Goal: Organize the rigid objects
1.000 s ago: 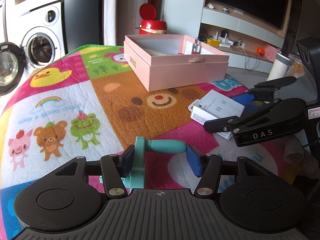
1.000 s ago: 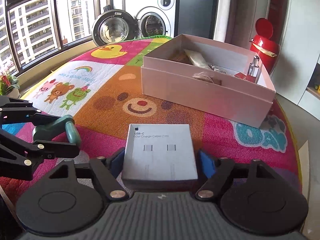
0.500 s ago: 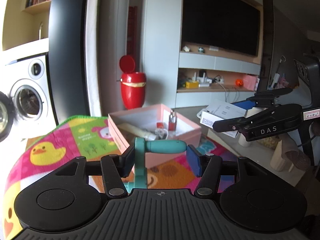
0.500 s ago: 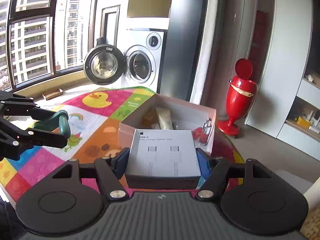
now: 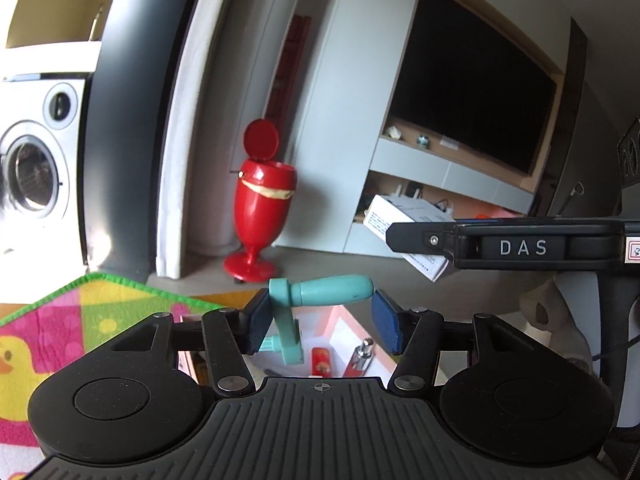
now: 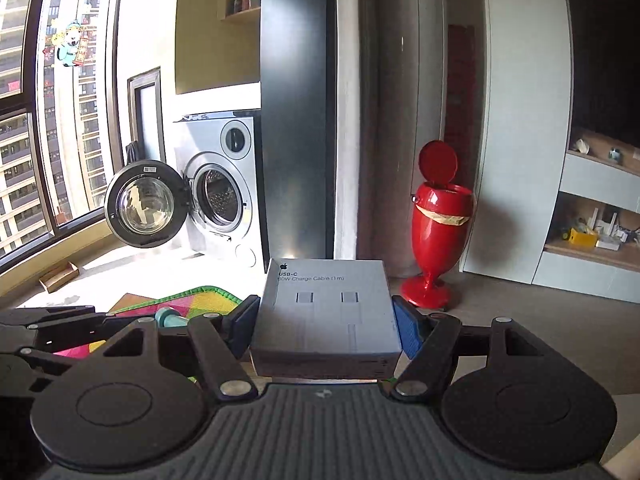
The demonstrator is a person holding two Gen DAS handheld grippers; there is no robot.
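Holding a teal crank handle (image 5: 320, 292) crosswise, the left gripper (image 5: 322, 320) is clamped on it above the open pink box (image 5: 340, 328). Right gripper (image 6: 326, 326) is closed on a white USB-C cable box (image 6: 326, 312), raised, red bin (image 6: 438, 220) far behind.

1. On my right wrist view I see a tall window (image 6: 24, 120) at left with high-rise blocks outside and bright daylight on the sill.
2. A washing machine (image 6: 224, 192) stands with its round door (image 6: 140, 204) swung open.
3. A red pedestal bin (image 6: 436, 224), lid up, stands on the grey floor (image 6: 540, 320).
4. My left view shows a dark television (image 5: 472, 92) above wall shelving (image 5: 448, 176).
5. A colourful play mat (image 5: 60, 320) lies at lower left.
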